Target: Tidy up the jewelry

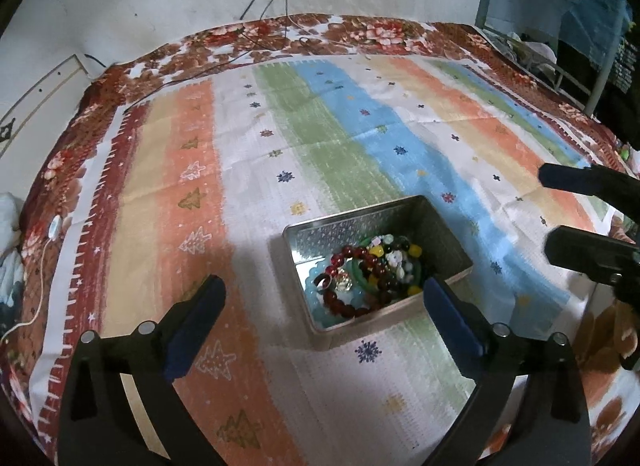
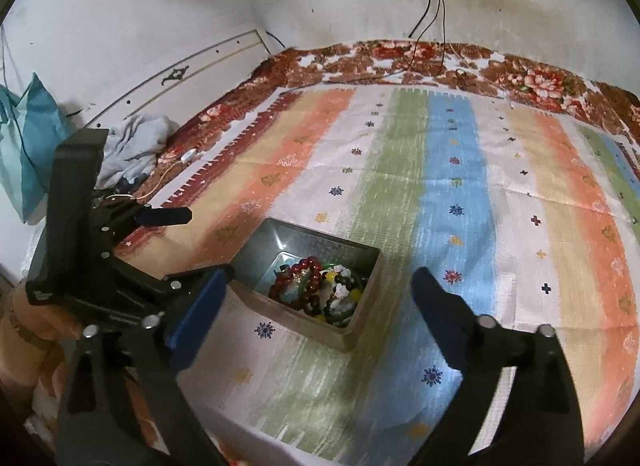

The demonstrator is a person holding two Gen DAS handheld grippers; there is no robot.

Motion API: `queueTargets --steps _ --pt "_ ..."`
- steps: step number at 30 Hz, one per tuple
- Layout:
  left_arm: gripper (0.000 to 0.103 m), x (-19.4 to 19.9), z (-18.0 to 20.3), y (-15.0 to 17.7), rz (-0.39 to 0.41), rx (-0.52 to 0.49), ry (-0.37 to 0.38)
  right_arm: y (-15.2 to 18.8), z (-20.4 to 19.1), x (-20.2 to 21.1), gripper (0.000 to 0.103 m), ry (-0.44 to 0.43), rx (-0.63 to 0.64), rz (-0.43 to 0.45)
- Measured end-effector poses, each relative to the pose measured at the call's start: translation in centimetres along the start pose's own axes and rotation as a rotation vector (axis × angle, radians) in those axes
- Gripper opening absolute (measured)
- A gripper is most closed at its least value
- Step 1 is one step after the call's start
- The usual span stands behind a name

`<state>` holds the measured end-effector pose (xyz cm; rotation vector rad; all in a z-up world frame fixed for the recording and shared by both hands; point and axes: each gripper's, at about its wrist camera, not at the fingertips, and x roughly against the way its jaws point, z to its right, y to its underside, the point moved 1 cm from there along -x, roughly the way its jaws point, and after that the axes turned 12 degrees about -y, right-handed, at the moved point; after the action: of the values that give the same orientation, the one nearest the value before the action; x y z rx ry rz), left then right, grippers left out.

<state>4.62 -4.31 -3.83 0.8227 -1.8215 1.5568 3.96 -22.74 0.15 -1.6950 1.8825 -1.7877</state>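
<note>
A rectangular metal tin (image 1: 440,234) is sitting on a striped cloth (image 1: 248,169) spread over a bed, holding a heap of beaded bracelets (image 1: 360,278) in dark red, green, yellow and black, with pale blue beads lying beneath them. In the left wrist view, the left tool (image 1: 324,302) is hovering above the cloth with its blue-padded fingers (image 1: 192,318) spread wide and holding nothing, the near end of the tin lying between them. The right tool (image 1: 546,209) is reaching in from the right edge of that view, its two dark fingertips apart and empty, beside the tin but clear of it. In the right wrist view, the same right tool (image 2: 320,290) is framing the tin (image 2: 304,322) between its parted blue pads (image 2: 196,310), and the bracelets (image 2: 320,286) are piled toward the tin's near corner. The left tool (image 2: 188,242) is showing at left, held in a hand (image 2: 36,318), with one finger near the tin's left end. A floral blanket (image 2: 532,77) is bordering the cloth along a white wall, where cables (image 2: 428,13) are hanging from a socket, and crumpled grey fabric (image 2: 132,149) is lying near the headboard.
</note>
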Motion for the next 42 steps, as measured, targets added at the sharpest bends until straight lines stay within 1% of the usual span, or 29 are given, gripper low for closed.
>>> queueTargets --steps 2,6,10,13,18,27,42 --pt "0.097 0.3 0.0 0.4 0.008 0.003 -0.008 0.7 -0.4 0.4 0.098 0.010 0.025 0.006" --pt "0.097 1.4 0.1 0.9 0.065 0.002 -0.078 1.5 -1.1 0.8 0.098 0.036 0.075 0.020" --pt "0.097 2.2 -0.1 1.1 0.104 0.023 -0.078 2.1 -1.1 0.9 0.098 0.032 0.079 0.042" --pt "0.097 2.5 -0.1 1.3 0.125 0.028 -0.089 2.5 -0.9 0.6 0.098 0.039 0.080 0.035" --pt "0.097 3.2 0.3 1.4 0.161 0.017 -0.076 2.6 -0.9 0.2 0.098 0.041 0.076 0.030" --pt "0.097 3.1 0.8 1.5 0.170 0.001 -0.075 3.0 -0.8 -0.4 0.098 0.050 0.073 0.020" --pt "0.097 2.9 0.6 1.4 0.165 0.027 -0.059 3.2 -0.8 -0.6 0.098 0.052 0.071 0.025"
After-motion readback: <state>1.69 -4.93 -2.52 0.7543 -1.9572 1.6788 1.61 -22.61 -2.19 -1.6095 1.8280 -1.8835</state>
